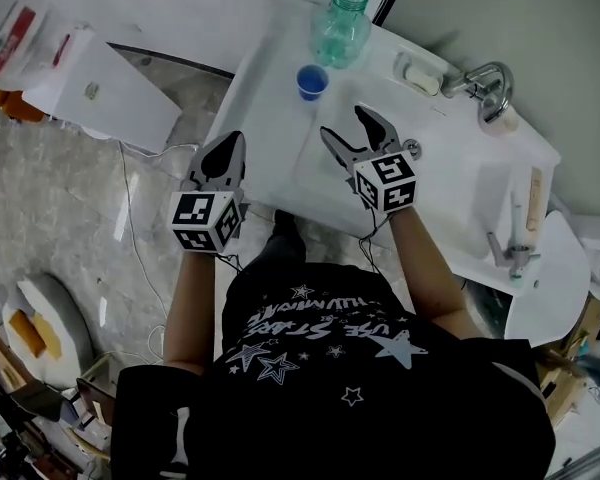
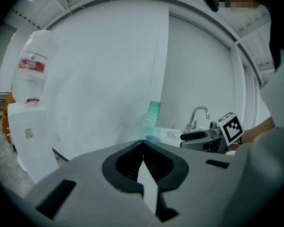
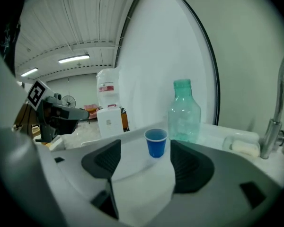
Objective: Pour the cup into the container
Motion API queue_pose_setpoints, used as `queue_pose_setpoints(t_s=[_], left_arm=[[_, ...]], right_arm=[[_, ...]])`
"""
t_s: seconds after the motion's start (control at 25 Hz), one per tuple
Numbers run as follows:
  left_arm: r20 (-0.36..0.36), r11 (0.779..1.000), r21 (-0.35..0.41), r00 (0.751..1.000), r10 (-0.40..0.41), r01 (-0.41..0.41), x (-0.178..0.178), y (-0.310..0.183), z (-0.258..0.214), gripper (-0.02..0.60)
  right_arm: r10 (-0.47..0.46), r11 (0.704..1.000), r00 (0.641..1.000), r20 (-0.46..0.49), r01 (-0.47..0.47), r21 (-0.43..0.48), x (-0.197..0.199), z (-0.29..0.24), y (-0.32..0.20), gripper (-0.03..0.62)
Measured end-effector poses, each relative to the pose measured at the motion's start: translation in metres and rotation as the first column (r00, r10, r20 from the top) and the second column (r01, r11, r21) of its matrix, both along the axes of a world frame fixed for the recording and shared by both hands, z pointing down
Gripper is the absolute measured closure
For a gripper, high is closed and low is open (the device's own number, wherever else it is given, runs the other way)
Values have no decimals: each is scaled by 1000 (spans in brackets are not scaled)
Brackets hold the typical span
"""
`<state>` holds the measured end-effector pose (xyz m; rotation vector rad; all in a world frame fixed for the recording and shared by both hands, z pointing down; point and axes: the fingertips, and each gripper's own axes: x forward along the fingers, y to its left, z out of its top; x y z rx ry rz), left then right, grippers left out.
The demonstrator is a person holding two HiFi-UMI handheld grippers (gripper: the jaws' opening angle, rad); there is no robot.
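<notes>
White table [image 1: 265,88] at the frame's upper centre carries the small blue cup [image 1: 312,81] just beside the green bottle [image 1: 341,25]; light, thin-walled and probably crushable, it wants a gentle mid-wall pinch from the right hand-held gripper [image 1: 348,128], spread and empty, while the left hand-held gripper [image 1: 230,143] is pressed together.

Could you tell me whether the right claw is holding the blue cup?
No, the right claw is open, and the blue cup stands on the counter beyond its tips.

Bare counter [image 1: 270,133] before blue cup [image 1: 312,81], green bottle [image 1: 340,25] just behind
</notes>
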<state>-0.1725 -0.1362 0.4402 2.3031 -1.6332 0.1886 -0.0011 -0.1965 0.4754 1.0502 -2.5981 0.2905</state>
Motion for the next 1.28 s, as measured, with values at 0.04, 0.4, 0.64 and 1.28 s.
queue_pose_setpoints(t_s=[0.04, 0.4, 0.64, 1.28], left_arm=[[-1, 1000, -4, 1000, 6, -6, -2, -7, 1, 571], [-12, 996, -40, 997, 80, -80, -14, -66, 17, 571], [-18, 990, -68, 993, 120, -121, -14, -94, 31, 571], [-25, 977, -124, 985, 170, -171, -14, -123, 56, 571]], right_arm=[[2, 1000, 1000, -8, -2, 2, -3, 3, -6, 264], [17, 1000, 998, -59, -17, -8, -25, 38, -53, 273], [-15, 1000, 999, -50, 15, -14, -39, 57, -75, 237], [-69, 997, 997, -30, 69, 21, -65, 81, -101, 256]])
